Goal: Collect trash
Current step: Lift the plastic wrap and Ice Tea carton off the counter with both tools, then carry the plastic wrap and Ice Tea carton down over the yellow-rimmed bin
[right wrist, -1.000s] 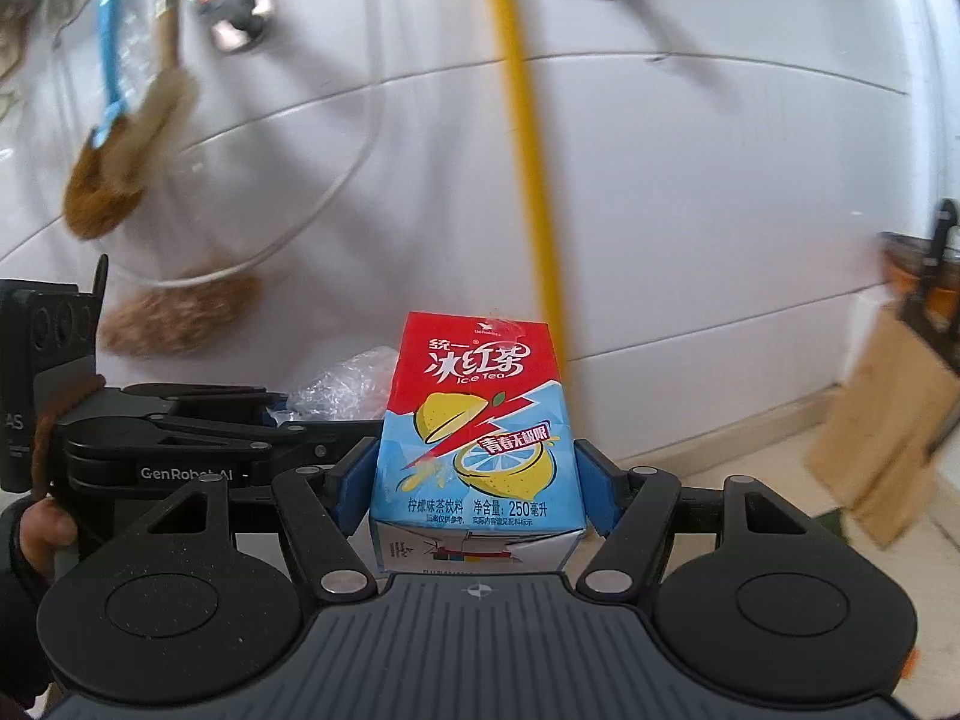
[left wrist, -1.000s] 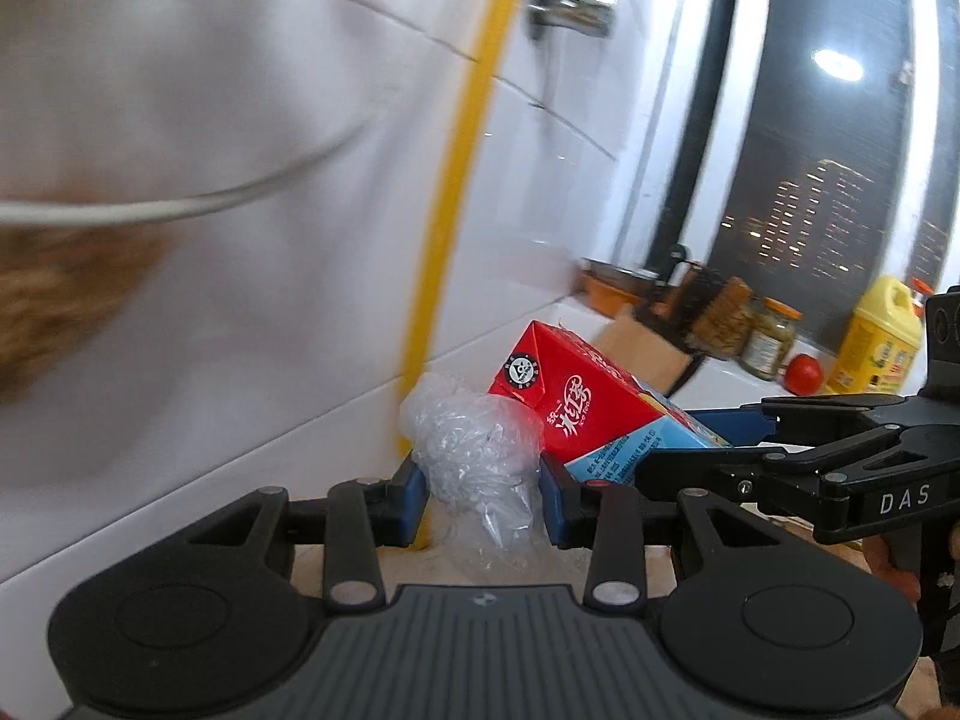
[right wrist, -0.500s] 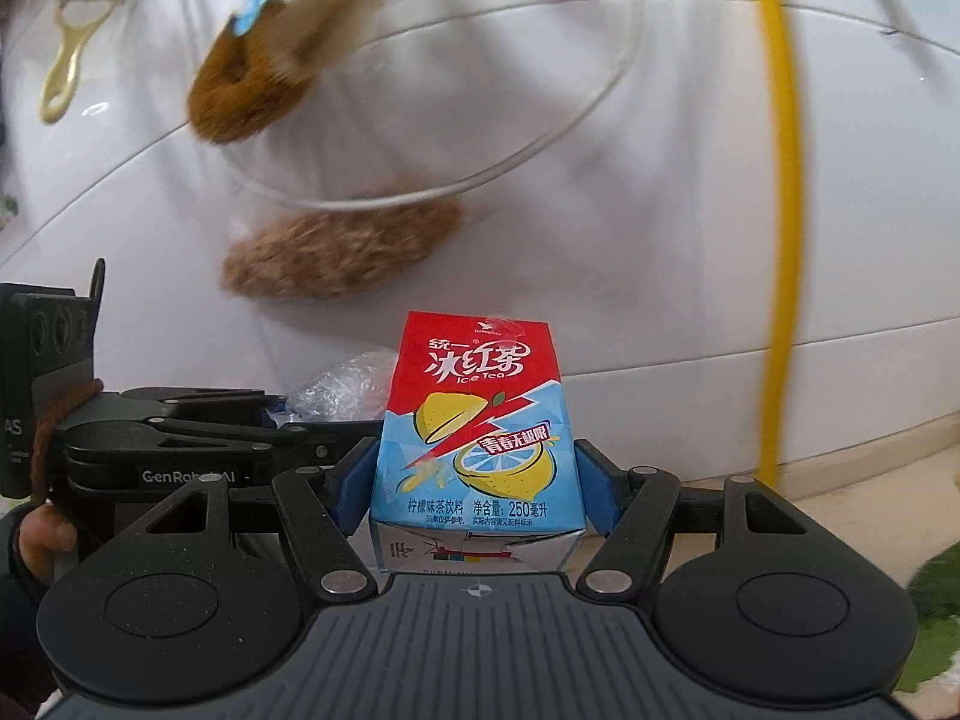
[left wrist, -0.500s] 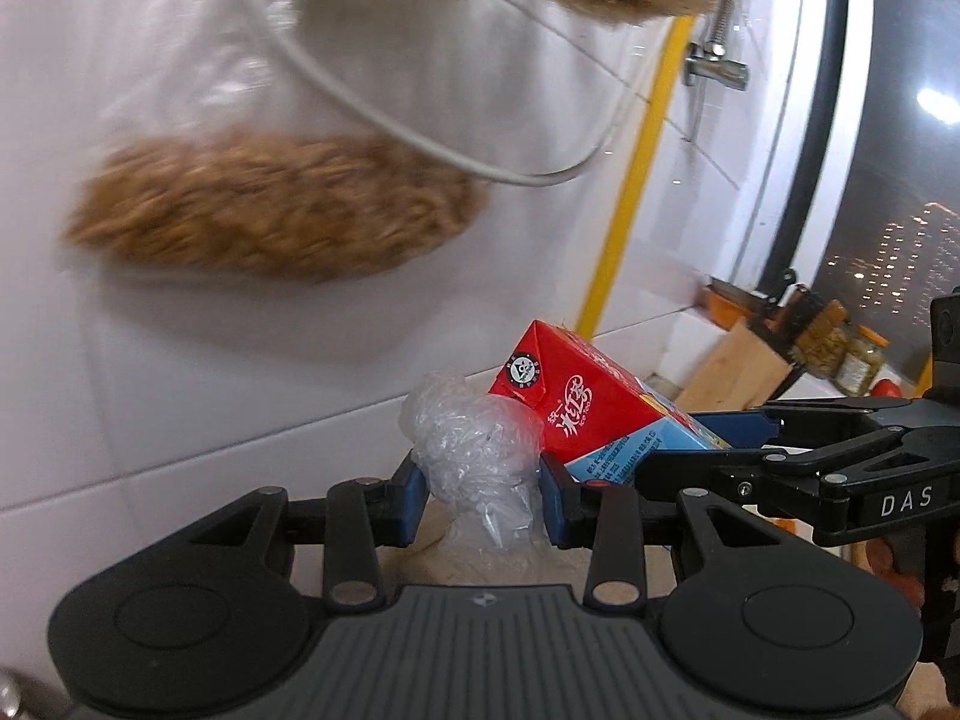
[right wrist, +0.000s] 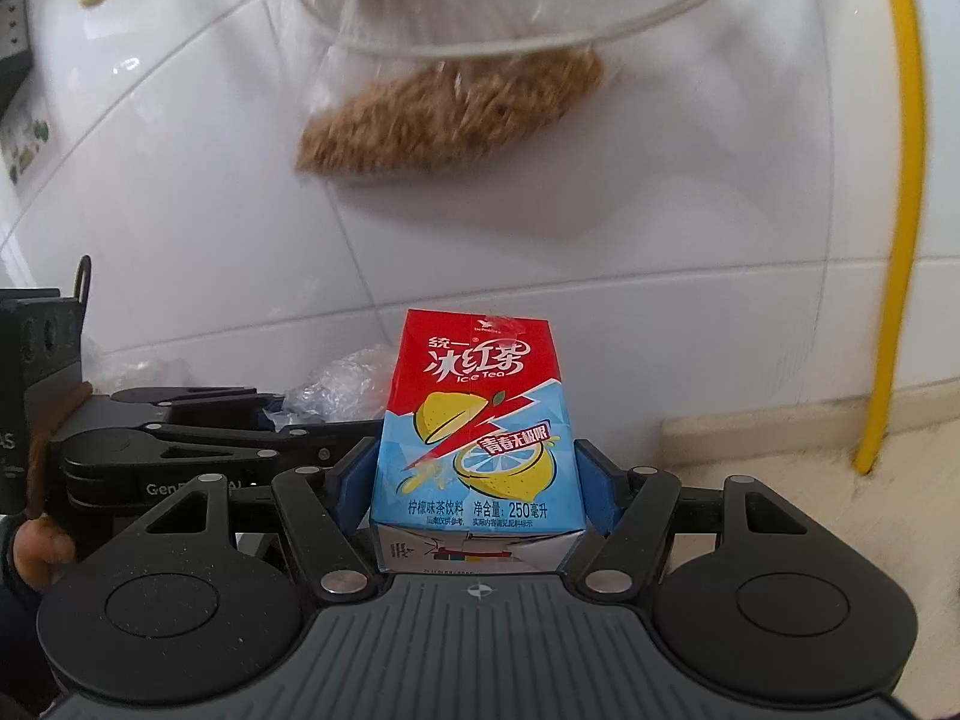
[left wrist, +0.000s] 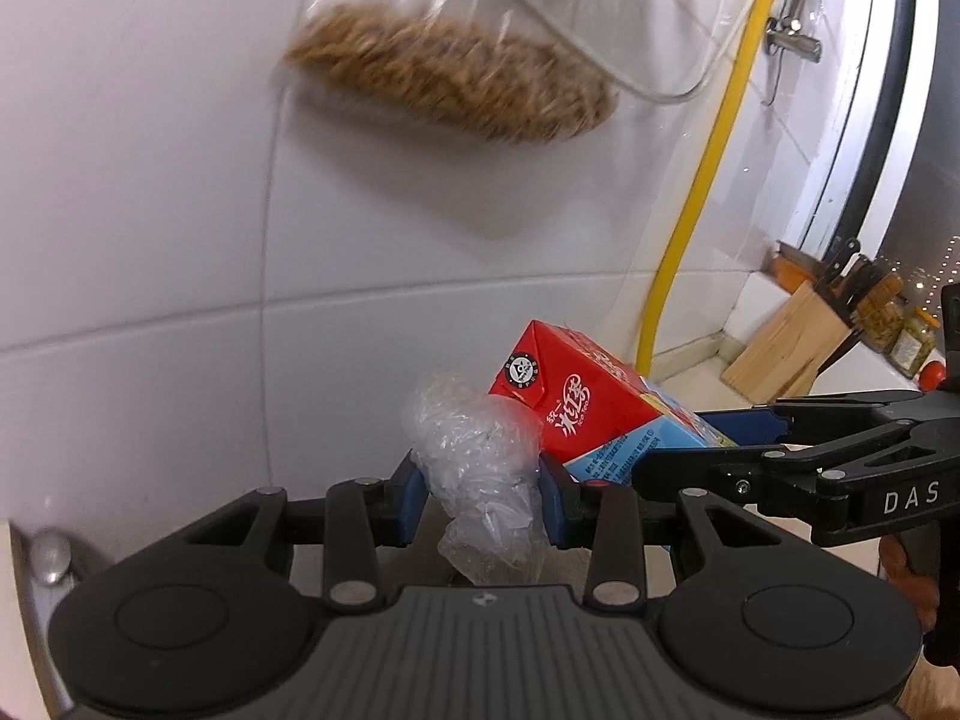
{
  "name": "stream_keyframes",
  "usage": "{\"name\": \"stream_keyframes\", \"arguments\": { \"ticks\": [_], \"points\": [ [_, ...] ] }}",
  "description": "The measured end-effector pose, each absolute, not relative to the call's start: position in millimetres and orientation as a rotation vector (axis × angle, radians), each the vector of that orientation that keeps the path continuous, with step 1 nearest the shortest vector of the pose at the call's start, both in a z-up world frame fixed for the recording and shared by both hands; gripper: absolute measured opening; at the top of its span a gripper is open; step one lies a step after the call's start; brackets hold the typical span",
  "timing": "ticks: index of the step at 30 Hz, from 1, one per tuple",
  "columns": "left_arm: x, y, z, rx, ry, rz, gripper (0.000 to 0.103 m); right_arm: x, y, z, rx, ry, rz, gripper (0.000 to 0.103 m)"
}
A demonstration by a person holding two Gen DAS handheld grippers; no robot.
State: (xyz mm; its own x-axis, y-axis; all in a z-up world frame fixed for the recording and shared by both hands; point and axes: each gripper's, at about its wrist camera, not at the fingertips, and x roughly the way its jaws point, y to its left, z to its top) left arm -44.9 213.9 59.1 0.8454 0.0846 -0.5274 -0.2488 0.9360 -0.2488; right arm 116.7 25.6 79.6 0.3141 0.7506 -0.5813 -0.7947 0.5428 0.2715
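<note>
Against a white tiled wall (left wrist: 150, 210): two grippers are held side by side, each loaded.
Room: a kitchen is suggested by a yellow pipe (left wrist: 696, 228), a hanging brush (right wrist: 450, 120) and a knife block (left wrist: 792, 342).
Right gripper (right wrist: 477, 480): jaws are closed on an upright ice tea carton (right wrist: 477, 420).
Left gripper (left wrist: 480, 480): jaws are narrowed around a crumpled plastic wrap (left wrist: 474, 450).
Progress: both pieces are judged picked up; no bin is seen, so disposal remains.
</note>
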Motion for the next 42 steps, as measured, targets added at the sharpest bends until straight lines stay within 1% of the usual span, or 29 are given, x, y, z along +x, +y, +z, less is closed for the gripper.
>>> {"name": "stream_keyframes", "arguments": {
  "ticks": [6,20,30,42],
  "points": [
    [-53.6,218.6,36.6,-0.355,0.582,0.187,0.031,108.6,35.6,61.2,-0.068,0.792,1.007,0.073],
    [-44.6,215.1,-12.6,-0.403,0.708,0.201,0.032,100.6,42.6,13.2,-0.077,0.932,0.959,0.073],
    [-31.5,208.5,-35.0,-0.401,0.776,0.204,0.032,103.6,40.3,-16.8,-0.066,1.008,0.928,0.073],
    [-17.7,204.1,-54.4,-0.371,0.822,0.203,0.032,107.5,33.4,-38.0,-0.031,1.053,0.905,0.073]
  ]
}}
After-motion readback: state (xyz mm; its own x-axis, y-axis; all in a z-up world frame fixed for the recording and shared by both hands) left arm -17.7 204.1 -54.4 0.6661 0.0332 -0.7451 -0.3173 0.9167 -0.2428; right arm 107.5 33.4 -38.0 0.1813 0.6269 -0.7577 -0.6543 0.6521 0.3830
